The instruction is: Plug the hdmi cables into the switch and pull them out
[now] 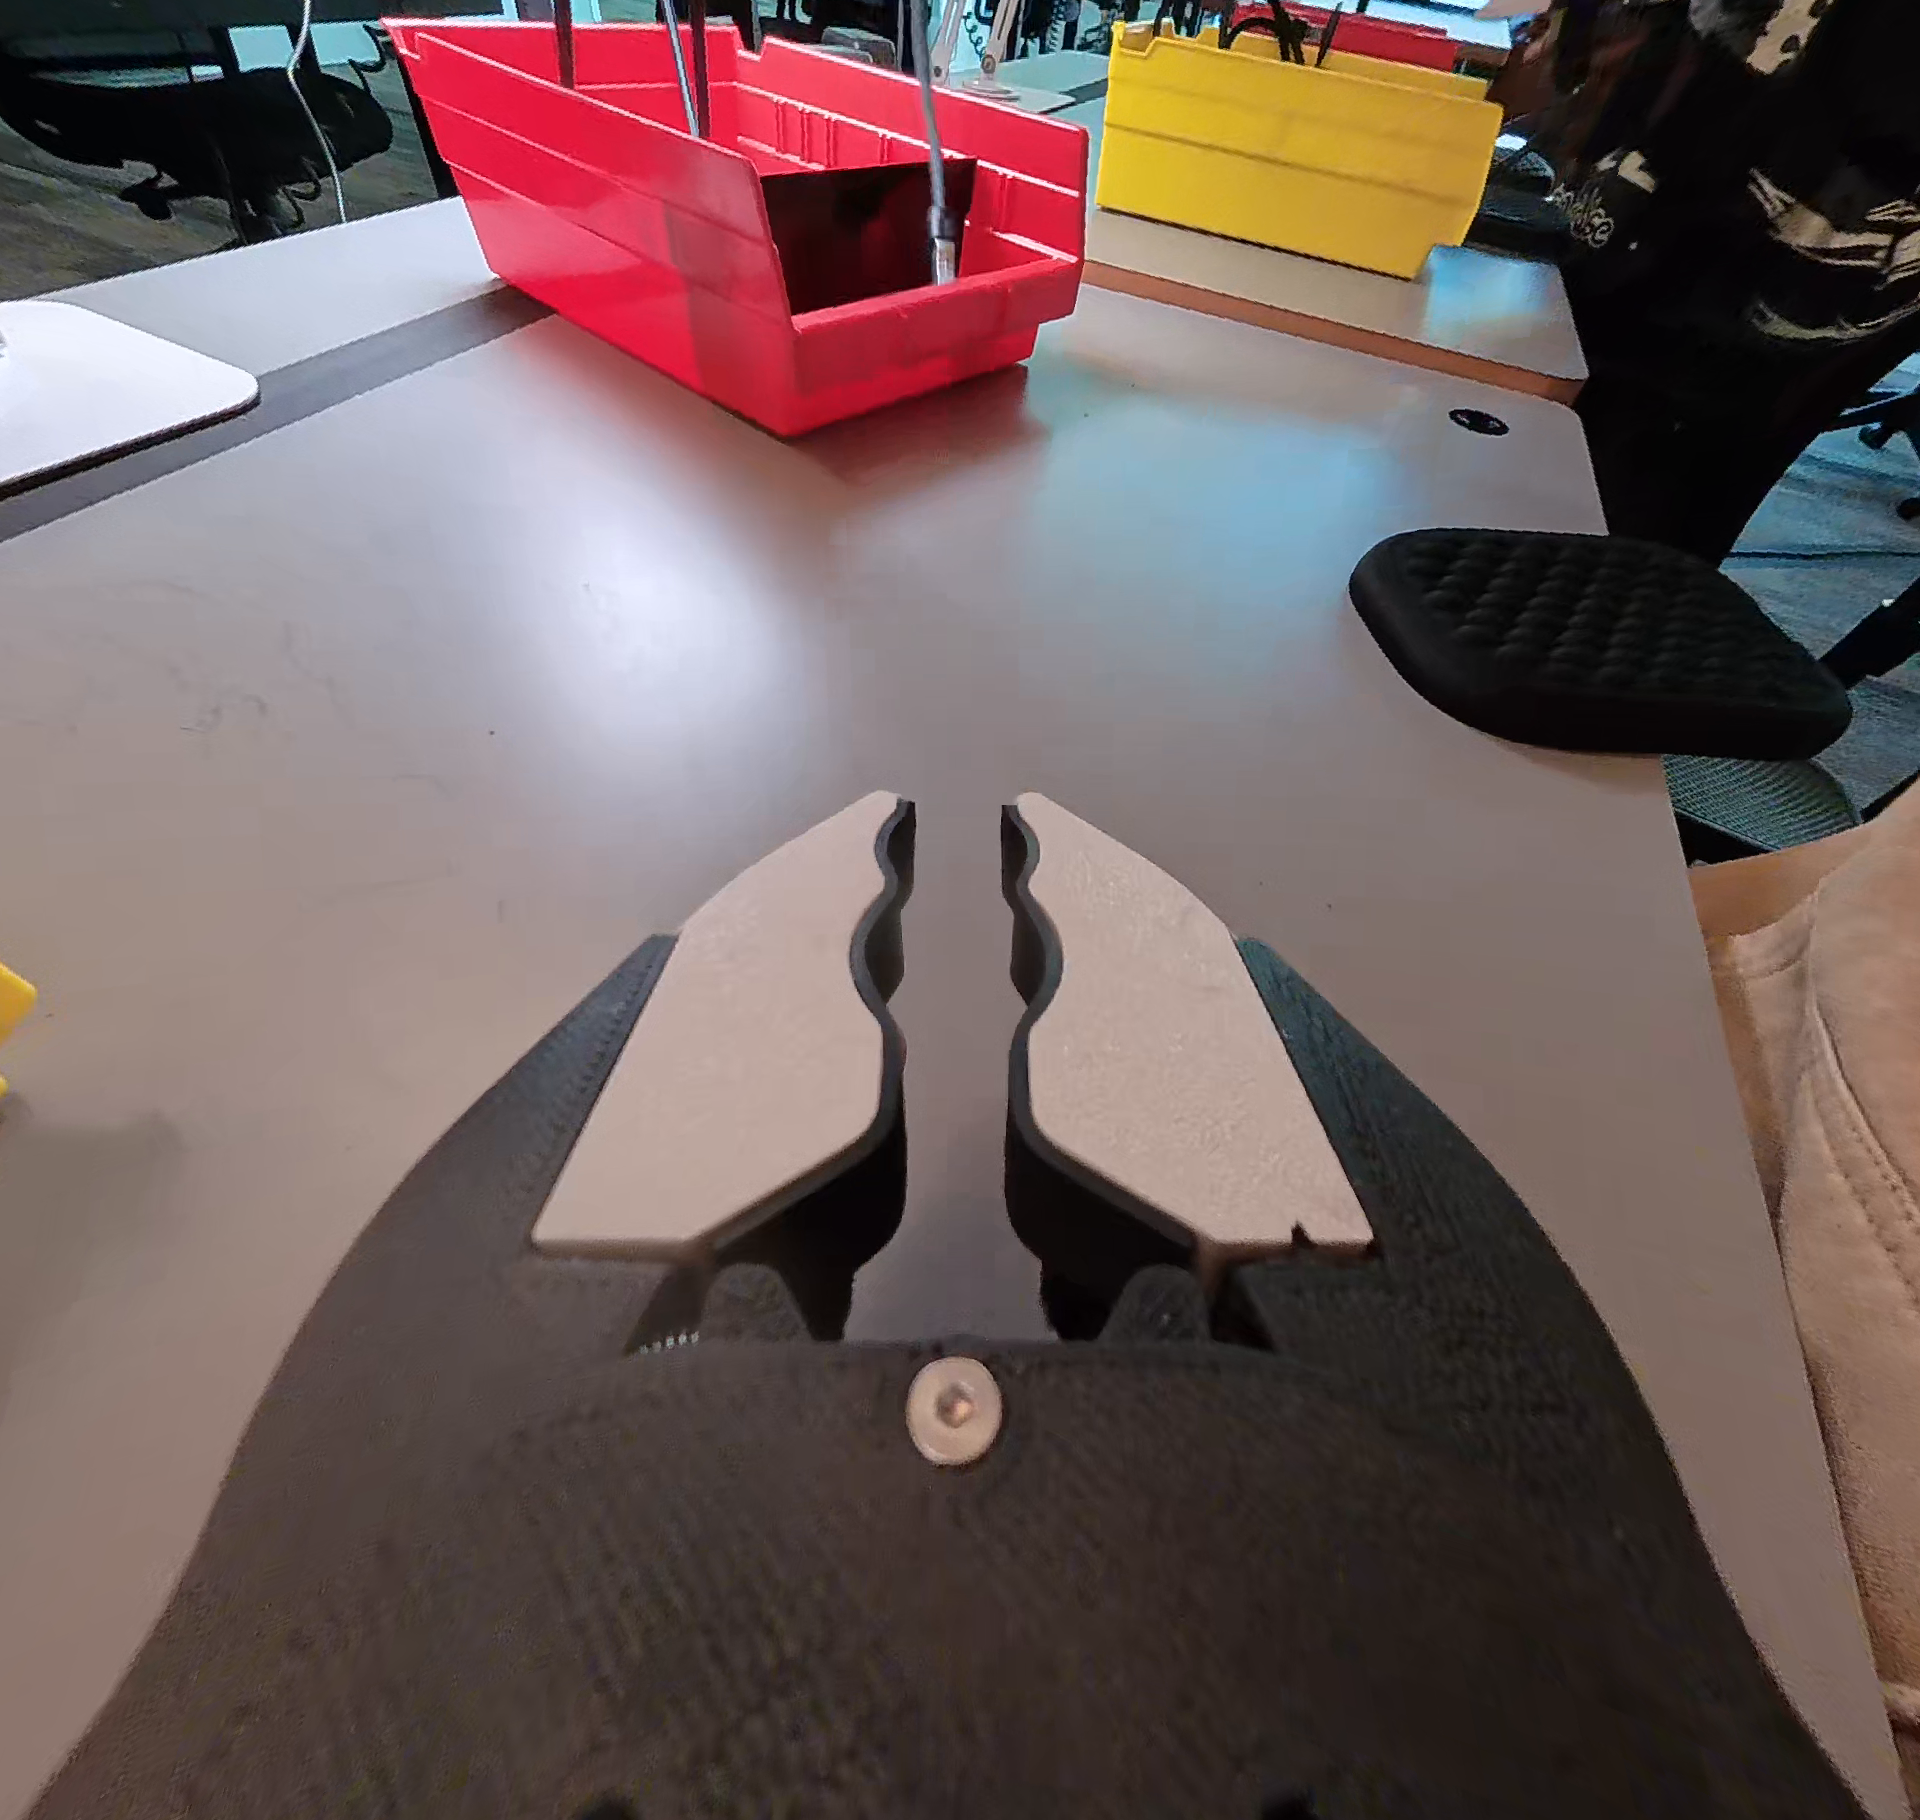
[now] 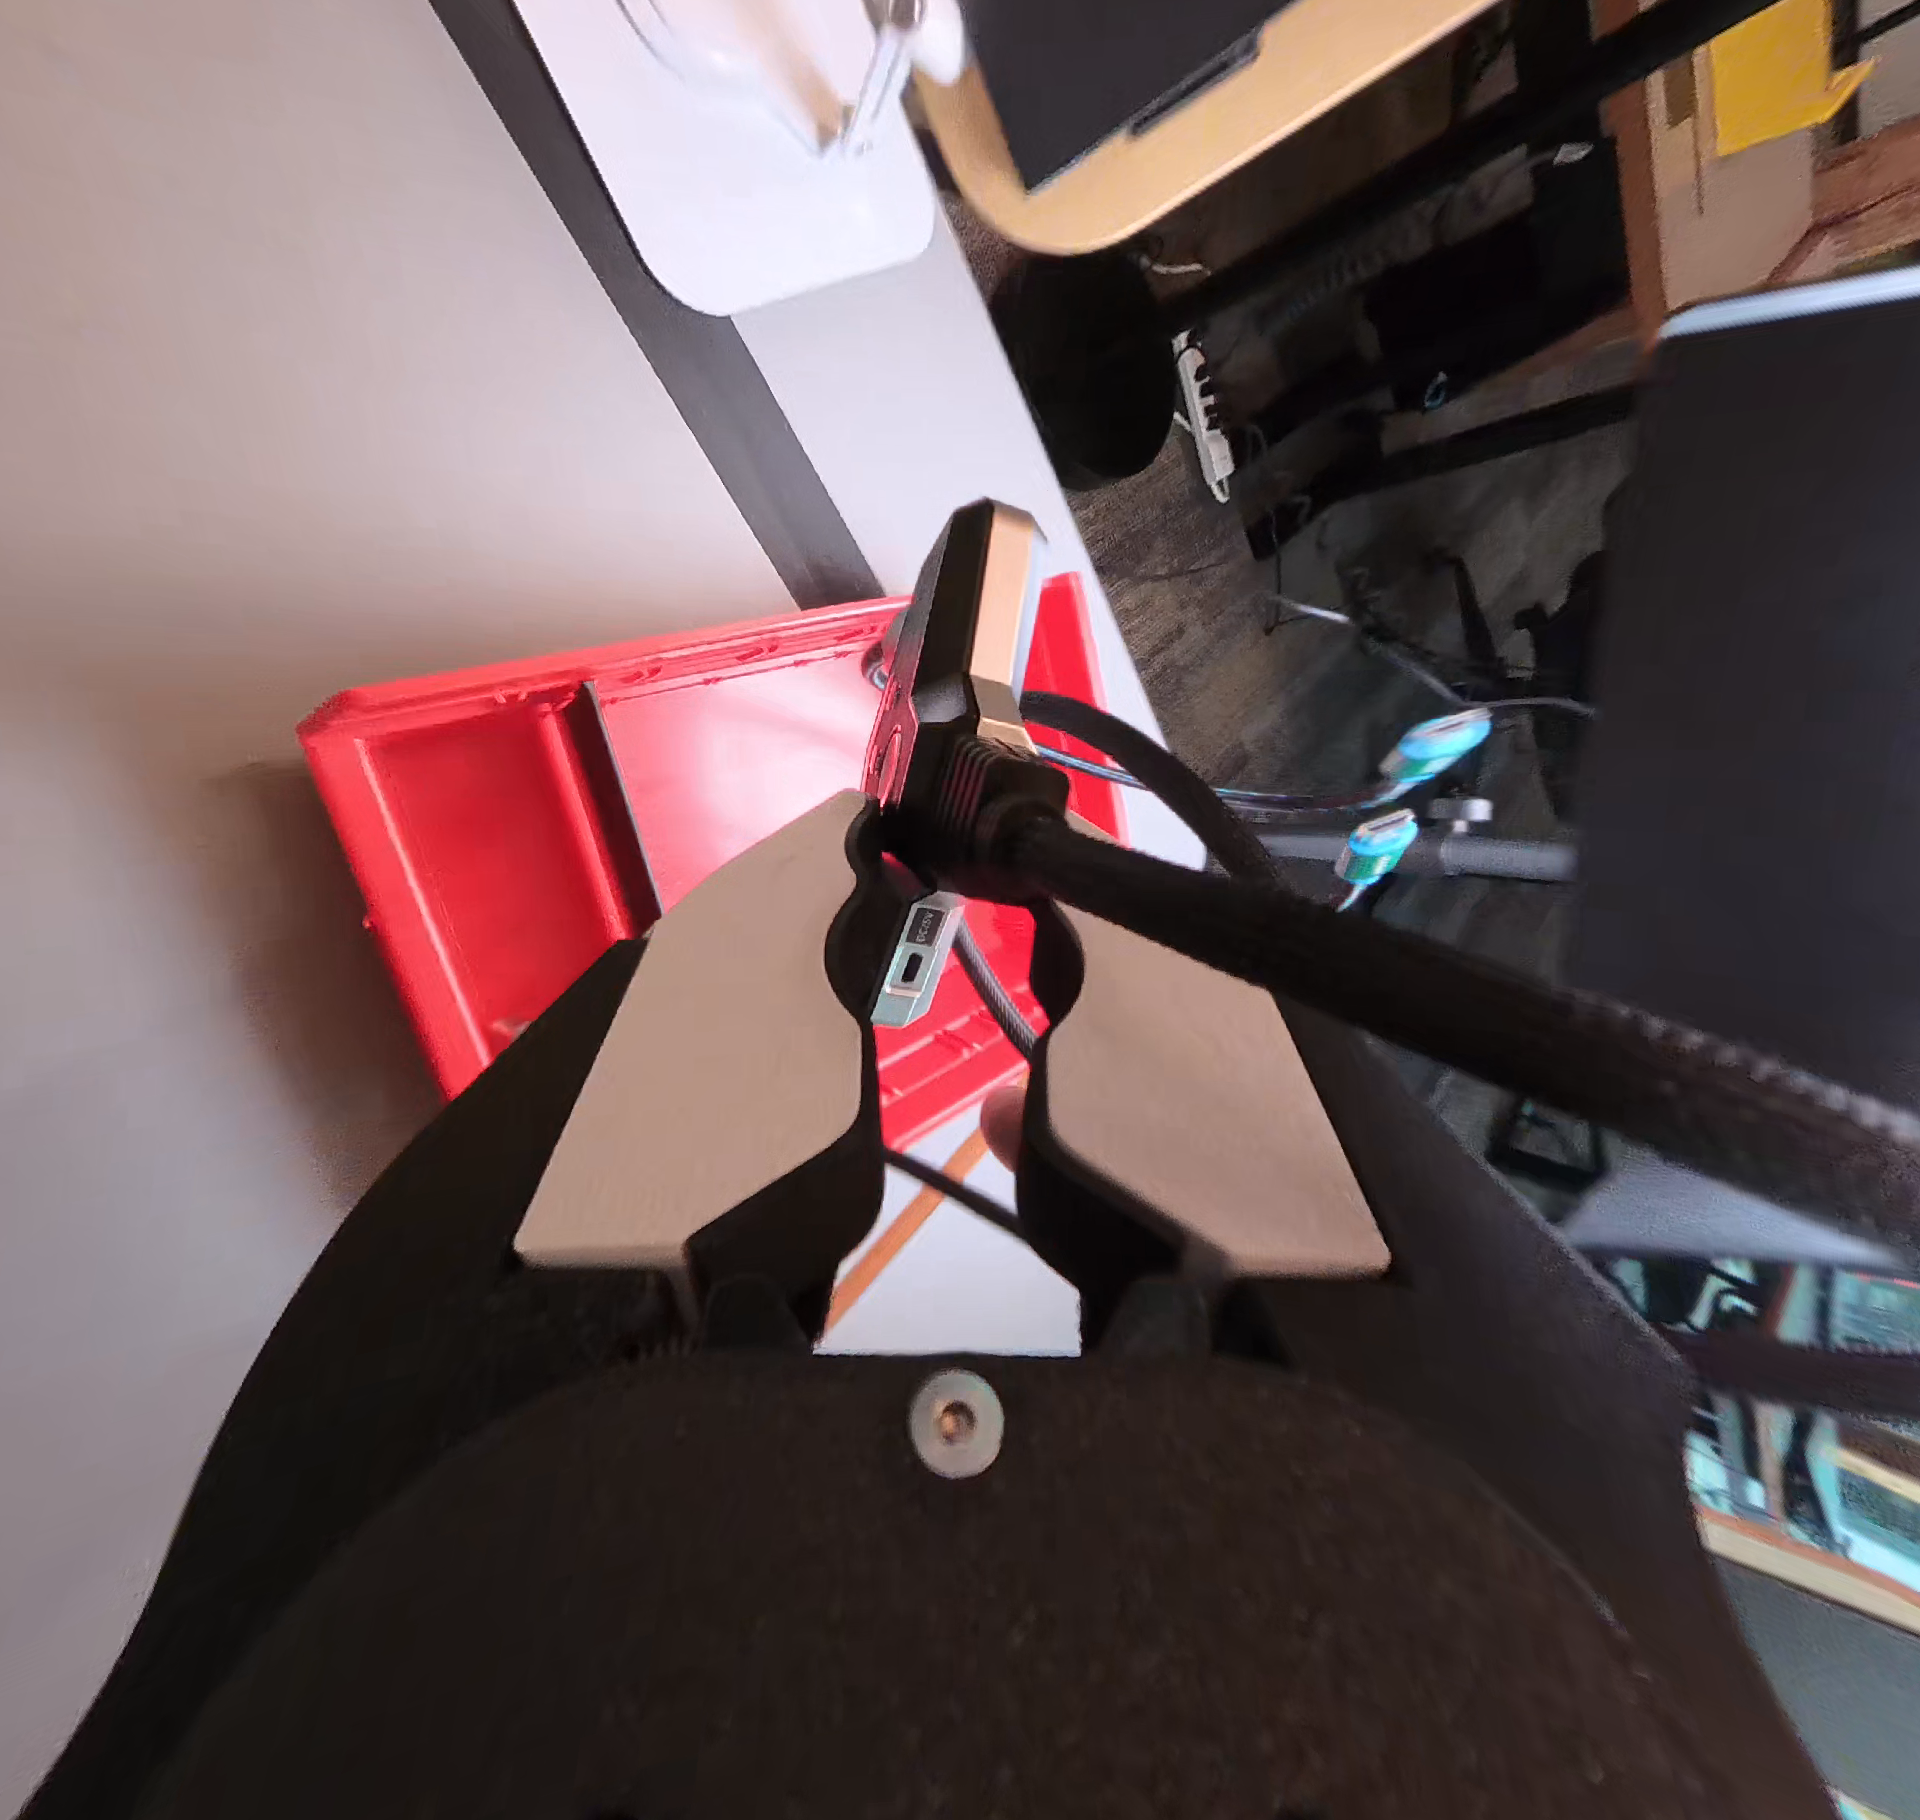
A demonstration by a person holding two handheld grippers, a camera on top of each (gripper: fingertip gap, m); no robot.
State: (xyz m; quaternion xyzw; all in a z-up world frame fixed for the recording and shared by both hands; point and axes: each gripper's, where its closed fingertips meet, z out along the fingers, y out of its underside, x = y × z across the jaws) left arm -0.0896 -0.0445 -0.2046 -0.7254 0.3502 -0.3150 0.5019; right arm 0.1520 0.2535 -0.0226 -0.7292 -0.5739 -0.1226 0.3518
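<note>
While my right gripper (image 2: 956, 861) clamps its jaws on the switch (image 2: 961, 669) above the red bin (image 2: 468, 835), my left gripper (image 1: 958, 814), jaws slightly apart, waits short of it.

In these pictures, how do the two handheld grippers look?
The left gripper and the right gripper look alike: a black textured body, two flat grey fingers with wavy black inner edges, and one silver screw below them. No sleeve shows.
</note>
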